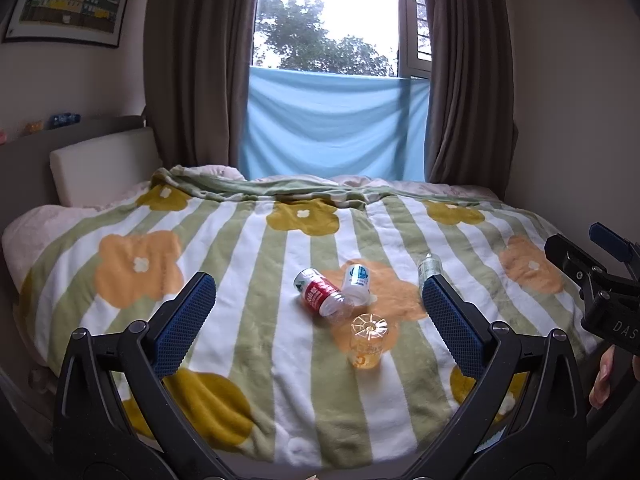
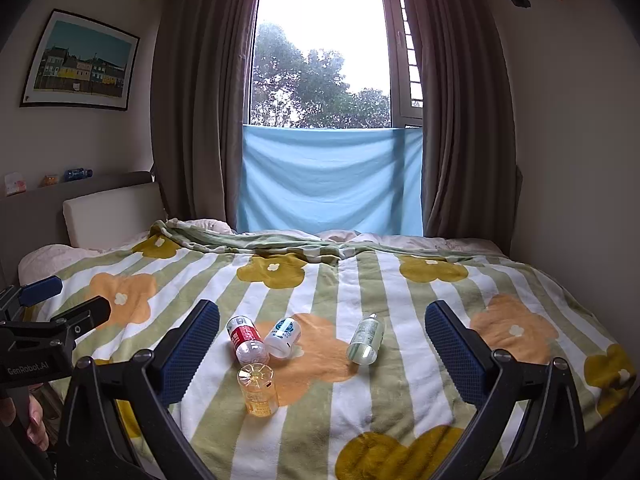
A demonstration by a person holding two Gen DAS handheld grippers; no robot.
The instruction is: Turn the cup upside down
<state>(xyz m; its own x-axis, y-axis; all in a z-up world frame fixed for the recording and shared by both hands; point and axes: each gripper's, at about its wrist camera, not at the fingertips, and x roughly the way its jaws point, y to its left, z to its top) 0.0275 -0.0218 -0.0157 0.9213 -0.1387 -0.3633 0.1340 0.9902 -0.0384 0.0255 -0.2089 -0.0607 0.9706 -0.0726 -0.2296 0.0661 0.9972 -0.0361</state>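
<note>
Cup [image 1: 369, 340] base-up on blanket [image 1: 256, 360], between spread left tool [image 1: 318, 304] fingers, right tool [image 2: 322, 332] released

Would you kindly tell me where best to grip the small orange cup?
Probably across the orange cup's side wall, near mid-height, coming level from the near side: it stands base-up, and the red-labelled bottle lies just behind it.

In the left wrist view, the clear glass bottle [image 1: 429, 266] is mostly hidden behind the left gripper's [image 1: 316, 312] blue-padded finger. The small print on the clear orange plastic cup [image 1: 368, 340] and the white label of the white plastic jar [image 1: 357, 282] is too small to read. The right gripper [image 1: 600, 280] is cut off by that picture's right edge.
</note>
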